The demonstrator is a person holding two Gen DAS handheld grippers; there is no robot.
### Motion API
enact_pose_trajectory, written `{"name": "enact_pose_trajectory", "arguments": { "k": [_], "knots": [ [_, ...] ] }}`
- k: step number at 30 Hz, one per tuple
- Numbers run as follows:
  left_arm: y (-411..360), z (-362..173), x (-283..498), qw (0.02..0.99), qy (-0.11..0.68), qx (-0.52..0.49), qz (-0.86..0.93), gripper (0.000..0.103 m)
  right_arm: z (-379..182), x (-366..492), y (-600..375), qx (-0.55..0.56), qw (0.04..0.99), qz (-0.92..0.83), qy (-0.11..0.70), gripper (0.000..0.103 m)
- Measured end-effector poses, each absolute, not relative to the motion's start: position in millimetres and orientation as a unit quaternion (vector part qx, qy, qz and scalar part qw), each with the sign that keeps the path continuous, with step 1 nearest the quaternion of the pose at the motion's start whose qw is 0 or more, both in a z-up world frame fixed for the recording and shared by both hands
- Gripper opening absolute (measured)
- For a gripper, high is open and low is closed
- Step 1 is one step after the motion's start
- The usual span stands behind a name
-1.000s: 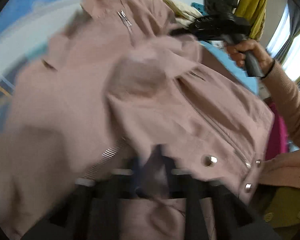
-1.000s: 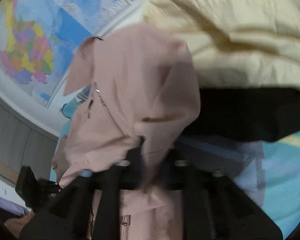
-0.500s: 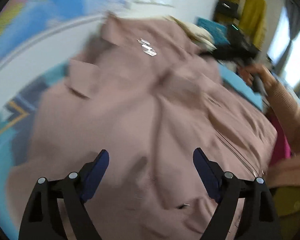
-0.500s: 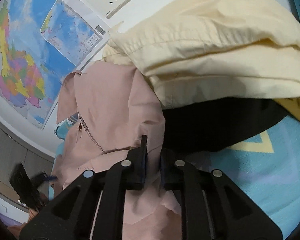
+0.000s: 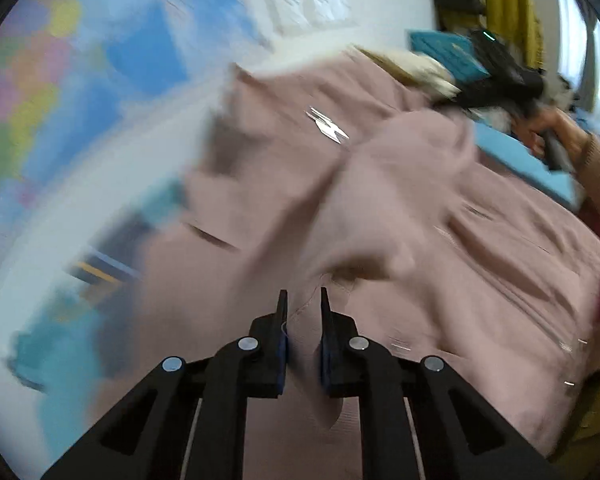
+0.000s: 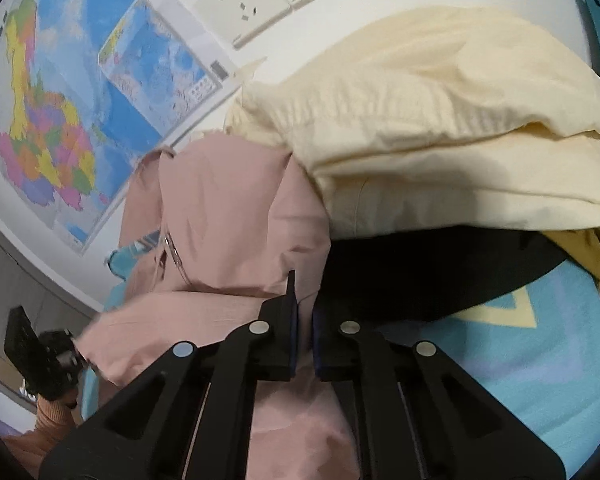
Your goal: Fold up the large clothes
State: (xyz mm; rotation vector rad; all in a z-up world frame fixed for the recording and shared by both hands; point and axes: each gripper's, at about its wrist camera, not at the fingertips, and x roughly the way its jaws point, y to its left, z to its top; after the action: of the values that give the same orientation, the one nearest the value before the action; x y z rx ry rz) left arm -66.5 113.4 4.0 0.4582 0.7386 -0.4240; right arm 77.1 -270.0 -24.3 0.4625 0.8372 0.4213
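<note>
The dusty-pink zip-front jacket (image 5: 400, 216) lies spread across the surface covered by a turquoise patterned cloth (image 6: 540, 360), filling the space ahead of and beneath both claws. The left claw (image 5: 303, 300) has just been closing: its jaws stand nearly together with a narrow gap, and a ridge of the pink fabric rises between them — whether the pads actually press on it cannot be told through the blur. Ahead of it, silver zipper pulls (image 5: 328, 128) glint on the jacket's front. The right claw (image 6: 302, 280) has its jaws almost together, clamped on a fold of the jacket's edge that runs up between the blue pads. Just beyond and to the right of this claw sits a pile of folded clothes: a cream-yellow garment (image 6: 440, 120) on top of a black one (image 6: 440, 272). Further off to its left, a colourful map (image 6: 68, 100) hangs on the wall, with white wall sockets (image 6: 252, 4) beside it.
</note>
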Motion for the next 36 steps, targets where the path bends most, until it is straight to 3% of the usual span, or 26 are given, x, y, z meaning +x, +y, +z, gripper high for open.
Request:
{"name": "enact_pose_trajectory", "arguments": {
  "k": [1,5,7,8,9,12,14,21,26,34,36],
  "knots": [
    [118.6,10.1,-62.1,0.89,0.343,0.233,-0.191,0.013,-26.3,79.2,-270.9,0.224,0.867,0.196,0.4,0.005],
    [120.5,-14.2,-33.5,0.878,0.373,0.264,-0.139,0.047,-36.5,86.3,-265.8,0.222,0.862,0.177,0.419,0.011],
    [130.1,-33.2,-25.0,0.87,0.407,0.249,-0.126,0.054,-36.6,83.6,-267.4,0.229,0.862,0.168,0.42,0.026],
    [136.1,-43.4,-18.2,0.861,0.435,0.225,-0.138,0.06,-32.3,78.5,-267.7,0.225,0.867,0.164,0.413,0.042],
    [140.6,-48.0,-13.9,0.86,0.445,0.204,-0.14,0.064,-28.3,73.9,-268.0,0.219,0.873,0.158,0.405,0.05],
    [158.1,-46.9,-16.8,0.869,0.448,0.15,-0.149,0.069,-9.9,50.9,-263.9,0.187,0.892,0.155,0.381,0.05],
    [164.7,-40.2,-24.1,0.879,0.43,0.137,-0.154,0.08,1.3,33.7,-252.5,0.158,0.901,0.168,0.368,0.05],
    [170.7,-48.4,-12.3,0.878,0.441,0.123,-0.138,0.08,3.8,21.7,-158.5,0.042,0.884,0.268,0.381,0.05],
    [202.7,-29.0,-33.8,0.902,0.408,0.079,-0.116,0.081,-21.9,35.0,-78.8,-0.027,0.845,0.329,0.421,0.048],
    [291.9,-34.2,-99.8,0.908,0.417,0.028,0.008,0.086,-54.1,60.7,-72.8,-0.017,0.825,0.304,0.475,0.047],
    [312.1,-46.6,-116.8,0.901,0.433,-0.003,0.029,0.086,-51.0,58.4,-76.6,-0.017,0.827,0.3,0.475,0.052]
  ]
}}
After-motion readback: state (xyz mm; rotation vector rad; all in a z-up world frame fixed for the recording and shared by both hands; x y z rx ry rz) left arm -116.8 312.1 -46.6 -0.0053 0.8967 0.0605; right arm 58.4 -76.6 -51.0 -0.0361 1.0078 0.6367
